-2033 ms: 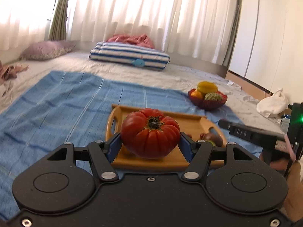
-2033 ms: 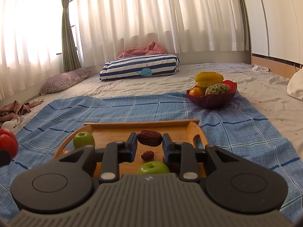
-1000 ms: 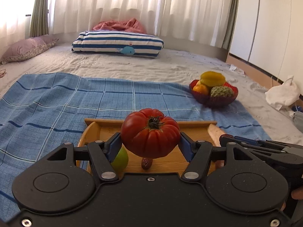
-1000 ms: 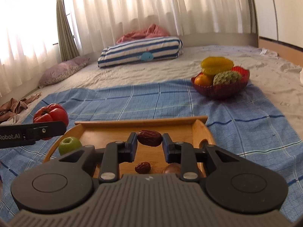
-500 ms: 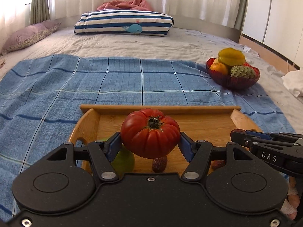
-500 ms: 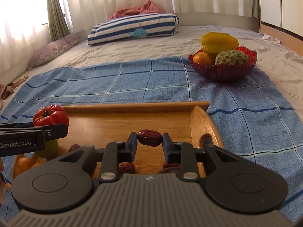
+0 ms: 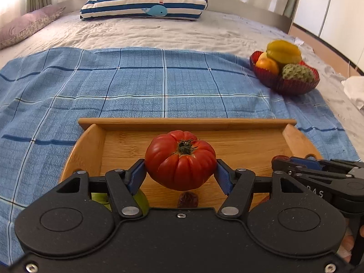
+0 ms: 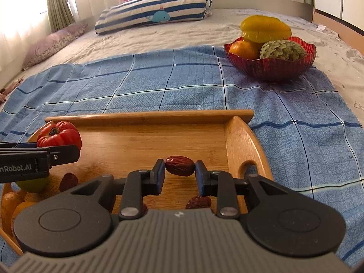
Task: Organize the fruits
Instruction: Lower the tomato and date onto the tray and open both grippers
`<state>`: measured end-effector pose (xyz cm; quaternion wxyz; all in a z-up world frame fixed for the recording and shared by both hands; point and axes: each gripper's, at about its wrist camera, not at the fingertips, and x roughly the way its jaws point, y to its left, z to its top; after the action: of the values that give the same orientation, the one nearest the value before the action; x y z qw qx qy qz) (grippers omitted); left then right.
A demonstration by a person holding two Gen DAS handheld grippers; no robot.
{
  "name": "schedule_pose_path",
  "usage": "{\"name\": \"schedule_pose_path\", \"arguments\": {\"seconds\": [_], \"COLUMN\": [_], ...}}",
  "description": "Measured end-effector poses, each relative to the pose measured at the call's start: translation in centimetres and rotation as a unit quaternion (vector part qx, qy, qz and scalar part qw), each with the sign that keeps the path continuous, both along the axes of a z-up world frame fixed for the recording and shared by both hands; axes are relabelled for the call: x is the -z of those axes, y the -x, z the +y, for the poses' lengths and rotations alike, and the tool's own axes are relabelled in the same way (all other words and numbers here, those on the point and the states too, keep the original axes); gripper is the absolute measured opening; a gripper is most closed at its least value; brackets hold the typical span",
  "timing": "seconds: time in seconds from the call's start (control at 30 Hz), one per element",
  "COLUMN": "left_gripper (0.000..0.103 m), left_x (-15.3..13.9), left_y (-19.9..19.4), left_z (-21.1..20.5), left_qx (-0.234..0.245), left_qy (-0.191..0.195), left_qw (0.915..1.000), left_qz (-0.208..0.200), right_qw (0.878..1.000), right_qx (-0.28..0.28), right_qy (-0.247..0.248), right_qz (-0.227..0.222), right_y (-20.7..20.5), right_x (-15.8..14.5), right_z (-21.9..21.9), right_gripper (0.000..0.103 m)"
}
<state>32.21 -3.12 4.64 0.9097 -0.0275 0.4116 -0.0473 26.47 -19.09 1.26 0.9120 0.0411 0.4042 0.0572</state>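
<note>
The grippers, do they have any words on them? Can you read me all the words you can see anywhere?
"nRobot.AI": white letters on the side of the left gripper, cut off at the picture's left edge.
"AS": pale letters on the side of the right gripper, with part of a letter before them hidden.
The whale pillow has a picture only, no words.
Nothing else can be read.

Both wrist views sit low and close over the wooden tray (image 7: 186, 121), tilted down, facing the striped pillow (image 8: 154, 11) at frame top; both share the red bowl (image 8: 270, 68), upper right.
</note>
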Motion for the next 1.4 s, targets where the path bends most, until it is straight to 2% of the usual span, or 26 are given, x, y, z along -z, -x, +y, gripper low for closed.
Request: {"name": "schedule_pose_path", "arguments": {"seconds": [0.23,0.7,1.03,1.2,1.4], "left_gripper": [0.063,0.063,0.063,0.069,0.078], "left_x": [0.4,0.6,-0.1,-0.5,-1.3], "left_y": [-0.4,-0.2,0.0,0.5,2.1], "left_z": [-0.7,-1.5,-0.6,-0.5,-1.1], "left_qx": [0.004,0.012,0.002,0.003,0.017], "left_qy": [-0.007,-0.027,-0.015,-0.017,-0.034], "left_qw": [1.0000,0.9996,0.9999,0.9998,0.9988], "left_qz": [0.005,0.002,-0.006,-0.013,-0.033], "right_qw": [1.000,1.000,1.000,0.999,0.999], "right_qx": [-0.002,0.000,-0.001,0.000,0.000], "right_qy": [0.004,-0.006,-0.020,-0.034,-0.036], "right_qz": [0.015,0.018,0.021,0.013,-0.008], "right_y": [-0.7,-0.6,-0.2,0.3,1.5], "right_x": [0.3,0.4,0.7,0.3,-0.9], "right_z": [0.2,0.0,-0.1,-0.3,-0.3], "right_gripper": [0.035,0.038,0.044,0.044,0.055]}}
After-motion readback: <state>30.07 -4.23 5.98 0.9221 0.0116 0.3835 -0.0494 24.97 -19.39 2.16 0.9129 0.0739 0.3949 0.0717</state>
